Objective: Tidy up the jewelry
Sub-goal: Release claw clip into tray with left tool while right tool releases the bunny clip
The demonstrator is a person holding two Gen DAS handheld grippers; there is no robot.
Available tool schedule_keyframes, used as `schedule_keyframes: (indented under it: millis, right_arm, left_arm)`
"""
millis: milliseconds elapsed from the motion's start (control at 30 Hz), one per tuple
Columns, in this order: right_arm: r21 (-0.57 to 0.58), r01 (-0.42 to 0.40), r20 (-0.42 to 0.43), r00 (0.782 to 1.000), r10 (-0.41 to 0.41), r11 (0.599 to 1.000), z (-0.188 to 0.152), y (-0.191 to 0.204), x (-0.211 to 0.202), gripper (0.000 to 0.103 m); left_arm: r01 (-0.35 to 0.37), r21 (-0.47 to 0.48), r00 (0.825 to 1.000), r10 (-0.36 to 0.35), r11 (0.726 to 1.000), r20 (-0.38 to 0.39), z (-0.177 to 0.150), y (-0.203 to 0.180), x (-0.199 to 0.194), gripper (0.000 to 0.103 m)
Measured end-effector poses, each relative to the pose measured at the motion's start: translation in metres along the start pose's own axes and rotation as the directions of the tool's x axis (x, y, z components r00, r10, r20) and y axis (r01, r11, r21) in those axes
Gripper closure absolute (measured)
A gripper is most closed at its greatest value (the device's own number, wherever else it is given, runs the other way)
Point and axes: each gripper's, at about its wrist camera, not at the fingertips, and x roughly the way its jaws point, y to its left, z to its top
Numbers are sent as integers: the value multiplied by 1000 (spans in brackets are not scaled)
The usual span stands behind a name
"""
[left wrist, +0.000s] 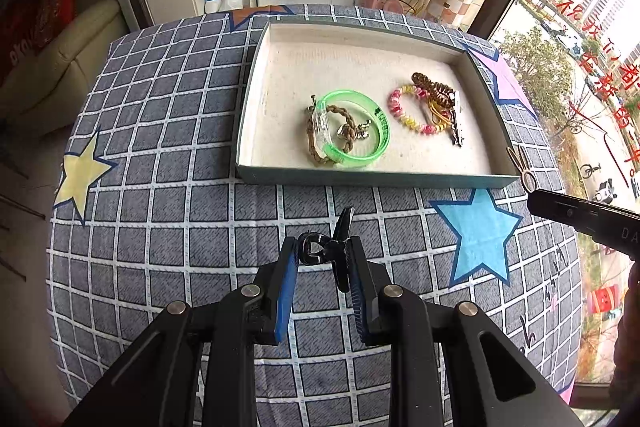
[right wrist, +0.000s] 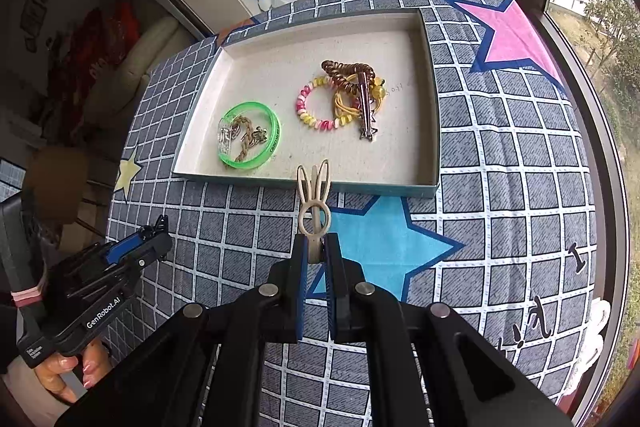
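1. the shallow tray (left wrist: 362, 180) lies on the checked tablecloth (left wrist: 168, 187), and four or five pieces already rest on its pale lining, so much of the sorting looks done.
2. in the left wrist view, at about 8 o'clock of the tray floor, the green bangle (left wrist: 352, 129) lies flat with the braided brown bracelet (left wrist: 320, 135) threaded through it, the two touching.
3. at about 4 o'clock of the tray floor sits a tangle: the pink-and-yellow coil bracelet (left wrist: 404, 111), the brown coil tie (left wrist: 434, 91) and the metal hair clip (left wrist: 457, 121), all overlapping.
4. the left gripper (left wrist: 324, 251) is clenched on the black claw clip (left wrist: 330, 247), held above the cloth at 6 o'clock of the tray, outside its near wall.
5. the right gripper (right wrist: 316, 251) is clamped on the beige rabbit clip (right wrist: 314, 203), its ears reaching up to the tray's near wall in the right wrist view; whether they touch it i cannot tell.
6. judging from this, two pieces are left to set in the tray; no loose jewelry shows elsewhere on the cloth.
7. hard to make out: how the tangled pieces interlock, and a small yellow bead-like thing beside the hair clip.
8. cut off: the cloth beneath both grippers is hidden by their bodies, so anything lying there cannot be ruled out.
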Motion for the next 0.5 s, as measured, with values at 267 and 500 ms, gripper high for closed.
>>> schedule_keyframes:
  millis: [267, 500]
  right_arm:
    - [3, -3, 17, 1000, 3, 1000, 34, -6, 10, 94]
    - [-11, 1, 12, 1000, -1, 1000, 61, -7, 27, 94]
  left_arm:
    - [-7, -5, 999, 7, 1000, 40, 42, -4, 13, 66]
    - [-13, 15, 999, 13, 1000, 49, 70, -18, 32, 66]
